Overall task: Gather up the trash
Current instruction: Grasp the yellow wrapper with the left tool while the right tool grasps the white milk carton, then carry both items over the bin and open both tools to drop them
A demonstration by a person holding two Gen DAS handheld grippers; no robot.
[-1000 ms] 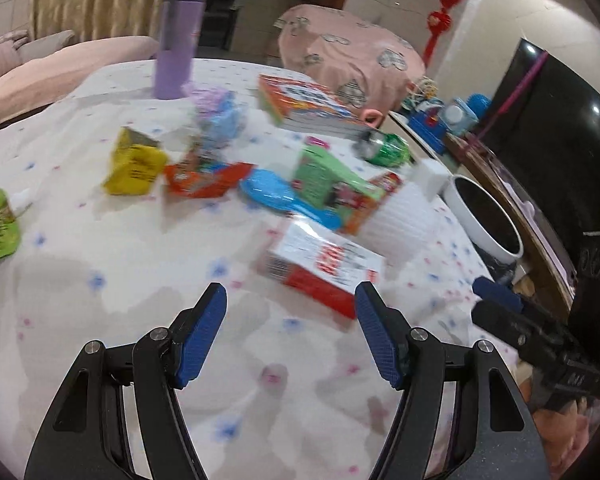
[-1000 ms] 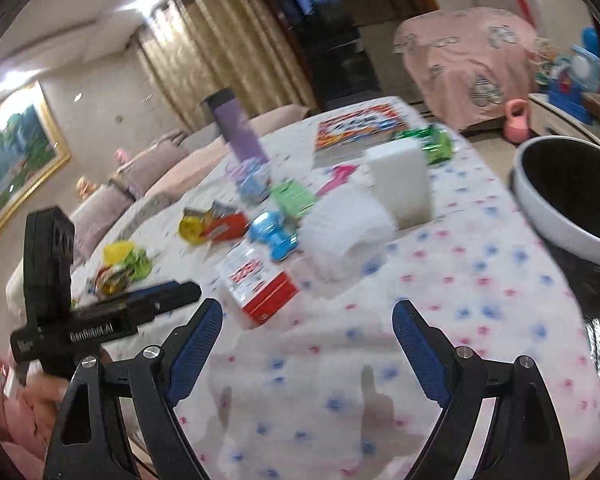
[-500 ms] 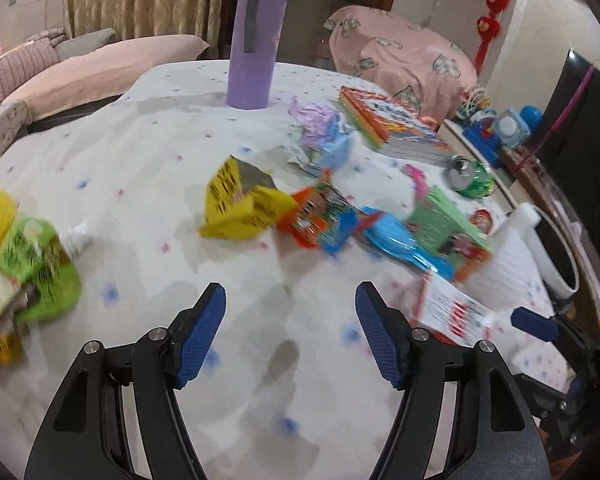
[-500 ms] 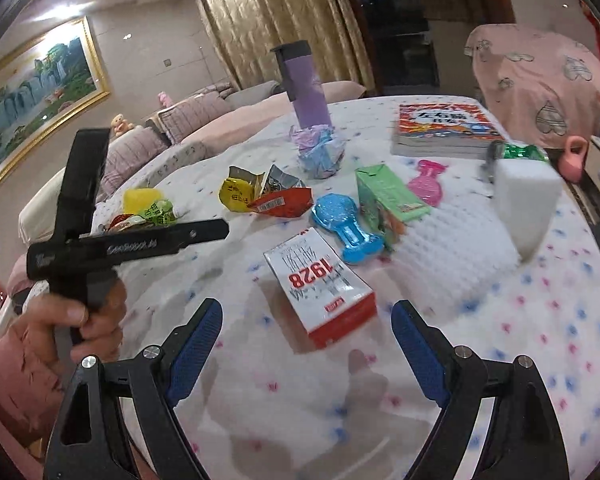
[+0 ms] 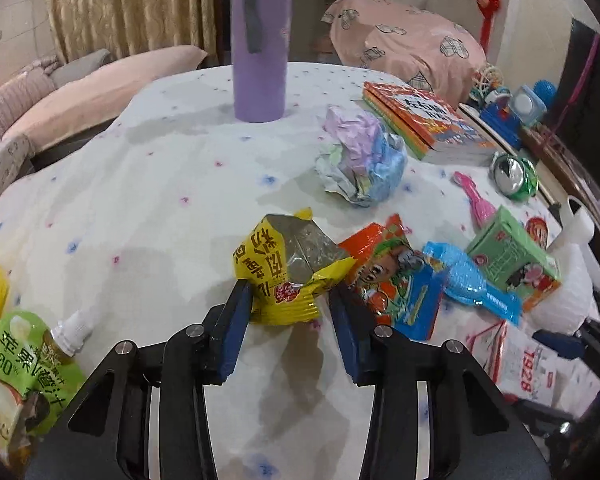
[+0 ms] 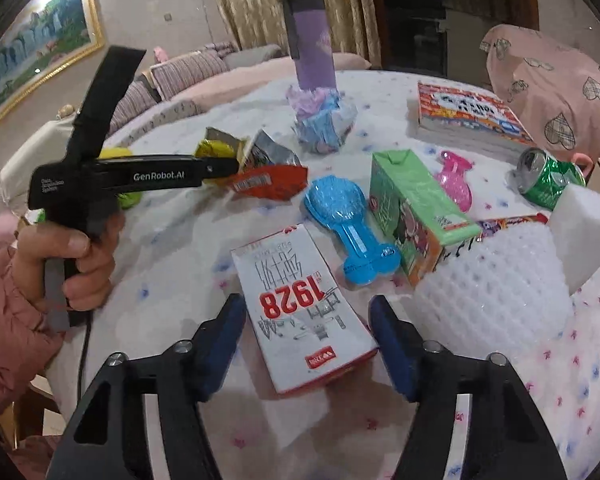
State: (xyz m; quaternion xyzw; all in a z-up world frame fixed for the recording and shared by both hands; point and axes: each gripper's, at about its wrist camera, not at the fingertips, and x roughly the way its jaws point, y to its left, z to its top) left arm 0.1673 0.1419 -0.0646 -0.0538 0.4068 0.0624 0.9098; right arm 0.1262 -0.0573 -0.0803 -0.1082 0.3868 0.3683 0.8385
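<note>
My left gripper (image 5: 290, 304) is open, its blue pads on either side of a crumpled yellow snack wrapper (image 5: 288, 268) lying on the white dotted tablecloth (image 5: 140, 208); the left pad touches it. An orange wrapper (image 5: 392, 276) lies just right of it. My right gripper (image 6: 306, 320) is open around the near end of a white and red "1928" carton (image 6: 300, 304). In the right wrist view the left gripper's body (image 6: 140, 178) reaches toward the yellow wrapper (image 6: 220, 148). A crumpled paper ball (image 5: 360, 160), a green carton (image 6: 416, 208) and a green can (image 6: 548, 176) also lie on the cloth.
A purple tumbler (image 5: 260, 40) stands at the back. Books (image 5: 424, 120), a blue plastic brush (image 6: 348, 224), a pink toy (image 6: 456, 180), white foam netting (image 6: 496, 280), a white sponge block (image 6: 584, 224) and a green drink pouch (image 5: 20, 376) lie around. A sofa is behind.
Both grippers moved forward and lower. The left one came up to the yellow wrapper and narrowed around it. The right one closed in around the "1928" carton.
</note>
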